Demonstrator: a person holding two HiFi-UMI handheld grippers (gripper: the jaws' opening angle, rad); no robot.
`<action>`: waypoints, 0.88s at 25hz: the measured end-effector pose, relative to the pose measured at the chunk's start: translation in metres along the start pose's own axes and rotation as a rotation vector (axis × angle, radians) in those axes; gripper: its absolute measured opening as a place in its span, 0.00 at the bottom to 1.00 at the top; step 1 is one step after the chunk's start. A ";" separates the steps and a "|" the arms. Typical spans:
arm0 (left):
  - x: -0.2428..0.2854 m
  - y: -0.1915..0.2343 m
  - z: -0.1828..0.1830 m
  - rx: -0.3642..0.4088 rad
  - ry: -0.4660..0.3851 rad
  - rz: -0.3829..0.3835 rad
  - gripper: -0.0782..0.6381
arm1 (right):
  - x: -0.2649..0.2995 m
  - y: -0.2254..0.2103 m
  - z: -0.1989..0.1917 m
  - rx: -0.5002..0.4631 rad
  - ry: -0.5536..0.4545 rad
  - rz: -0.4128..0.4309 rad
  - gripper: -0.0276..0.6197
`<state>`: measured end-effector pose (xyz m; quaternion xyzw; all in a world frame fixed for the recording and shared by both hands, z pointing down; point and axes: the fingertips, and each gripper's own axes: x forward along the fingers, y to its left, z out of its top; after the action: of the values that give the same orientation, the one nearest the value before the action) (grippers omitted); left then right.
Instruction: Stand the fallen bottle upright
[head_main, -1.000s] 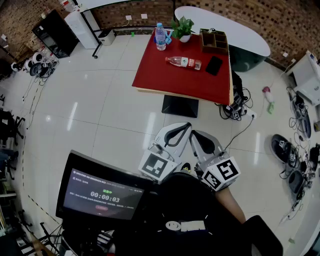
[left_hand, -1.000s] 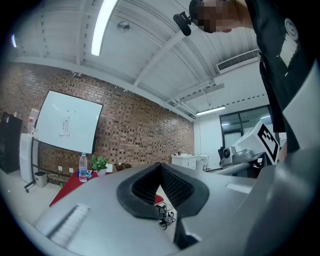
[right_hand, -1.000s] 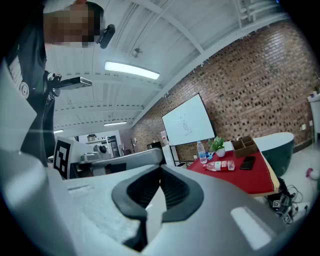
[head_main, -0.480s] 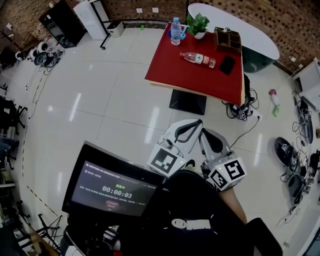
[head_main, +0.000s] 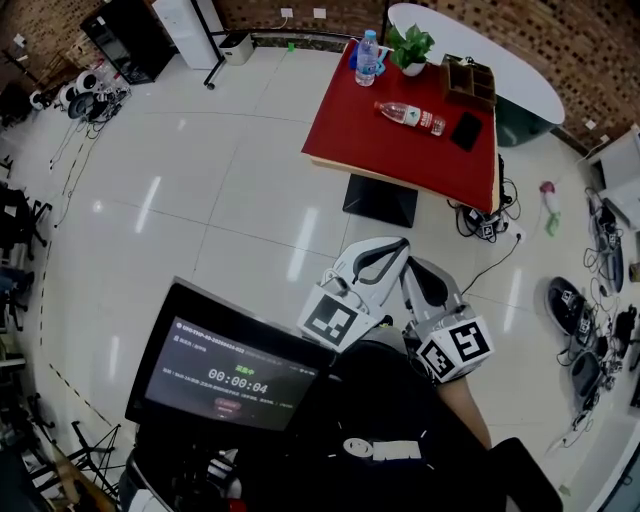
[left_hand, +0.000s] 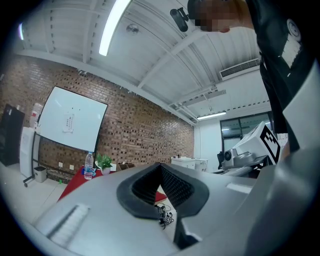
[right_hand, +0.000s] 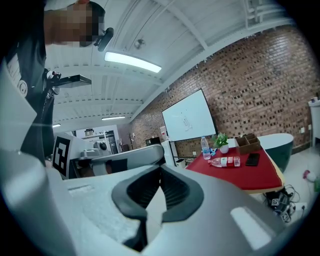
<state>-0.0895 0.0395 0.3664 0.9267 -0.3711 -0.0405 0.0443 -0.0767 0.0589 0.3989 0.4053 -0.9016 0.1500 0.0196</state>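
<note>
The fallen bottle (head_main: 410, 117), clear with a red label, lies on its side on the red table (head_main: 350, 130) far ahead; it also shows in the right gripper view (right_hand: 226, 161). A second bottle (head_main: 368, 57) with a blue cap stands upright at the table's far corner. My left gripper (head_main: 398, 245) and right gripper (head_main: 413, 266) are held side by side close to my body, well short of the table, over the white floor. Both are shut with nothing between the jaws, as the left gripper (left_hand: 160, 166) and right gripper (right_hand: 161, 167) views show.
On the table stand a potted plant (head_main: 412, 48), a wooden organiser (head_main: 470, 80) and a black phone (head_main: 466, 131). A monitor (head_main: 235, 375) sits at my lower left. Cables and gear (head_main: 590, 330) litter the floor at the right. A white oval table (head_main: 470, 50) lies behind.
In the head view the red table has shifted right and drawn a little nearer as I move with both grippers towards it. The jaws stay shut.
</note>
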 end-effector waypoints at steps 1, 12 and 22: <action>0.000 0.003 0.001 0.001 -0.004 -0.001 0.11 | 0.003 0.001 0.000 -0.004 0.001 -0.001 0.05; 0.073 0.030 -0.017 0.029 0.051 0.012 0.11 | 0.029 -0.087 0.013 0.009 -0.035 -0.012 0.05; 0.209 0.080 -0.011 0.096 0.096 0.100 0.11 | 0.073 -0.231 0.069 0.018 -0.080 0.039 0.05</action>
<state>0.0072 -0.1622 0.3777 0.9088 -0.4160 0.0238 0.0196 0.0506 -0.1586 0.4033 0.3935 -0.9079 0.1424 -0.0230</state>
